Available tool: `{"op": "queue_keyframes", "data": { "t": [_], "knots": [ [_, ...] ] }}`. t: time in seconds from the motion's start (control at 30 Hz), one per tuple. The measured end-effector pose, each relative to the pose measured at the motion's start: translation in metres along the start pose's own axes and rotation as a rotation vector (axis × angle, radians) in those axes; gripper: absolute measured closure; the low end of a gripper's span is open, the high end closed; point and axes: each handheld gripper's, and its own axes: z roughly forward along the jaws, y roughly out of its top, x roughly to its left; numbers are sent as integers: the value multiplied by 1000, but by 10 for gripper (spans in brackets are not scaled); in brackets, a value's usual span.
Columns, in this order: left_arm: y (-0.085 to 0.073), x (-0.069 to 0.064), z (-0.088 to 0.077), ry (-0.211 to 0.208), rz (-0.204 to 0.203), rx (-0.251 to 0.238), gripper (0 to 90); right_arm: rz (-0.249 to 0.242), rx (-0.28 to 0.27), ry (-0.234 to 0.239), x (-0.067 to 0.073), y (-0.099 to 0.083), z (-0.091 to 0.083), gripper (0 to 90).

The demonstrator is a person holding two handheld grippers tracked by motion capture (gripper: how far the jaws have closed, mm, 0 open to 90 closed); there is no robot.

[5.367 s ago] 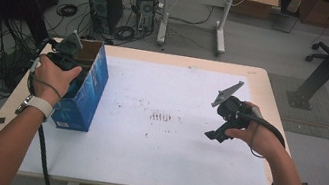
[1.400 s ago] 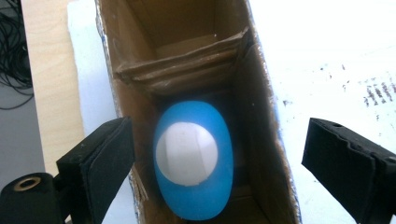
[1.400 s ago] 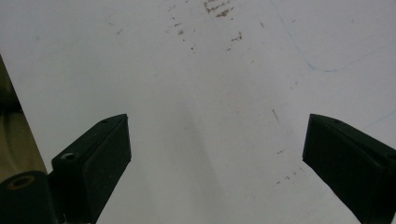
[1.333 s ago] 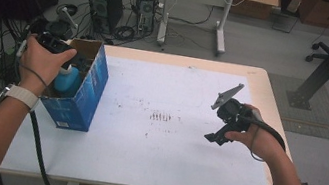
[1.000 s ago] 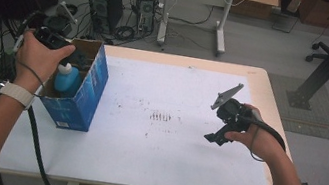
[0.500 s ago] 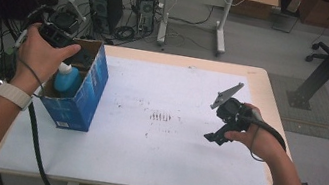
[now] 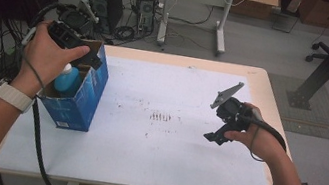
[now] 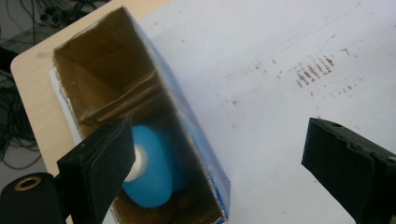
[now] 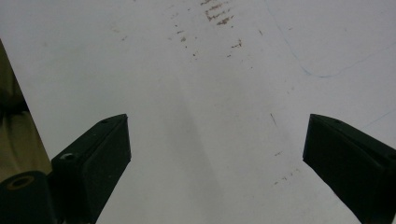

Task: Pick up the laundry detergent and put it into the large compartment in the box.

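The left gripper (image 7: 88,57) hangs above the open top of the blue box (image 7: 82,94), its jaws spread wide and holding nothing; in the left gripper view one jaw sits over the box mouth and the other out over the bare table (image 8: 261,60). Down inside stands the blue bottle (image 8: 152,173) with its white cap up, near the lower end of the box. The right gripper (image 7: 221,127) is well apart, over the right part of the table, also wide open and empty. The likely trouble is a jaw catching the cardboard rim or an inner flap on a descent, which could tip the tall, narrow box or push it toward the left table edge it stands beside. Inside the box room is tight; the white tabletop between box and right gripper is open.
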Motion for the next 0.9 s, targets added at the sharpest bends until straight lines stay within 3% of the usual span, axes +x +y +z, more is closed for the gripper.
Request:
{"op": "queue_keyframes", "data": {
  "t": [0.47, 0.5, 0.9],
  "knots": [
    [6, -30, -6, -78, 147, -19, 97, 1, 0, 2, 0, 2, 0, 78],
    [7, -34, -6, -93, 173, -25, 97, 0, -1, 1, 0, 3, 0, 78],
    [9, -53, -7, -158, 268, -43, 97, 0, -6, 3, 0, 3, 1, 78]
  ]
}}
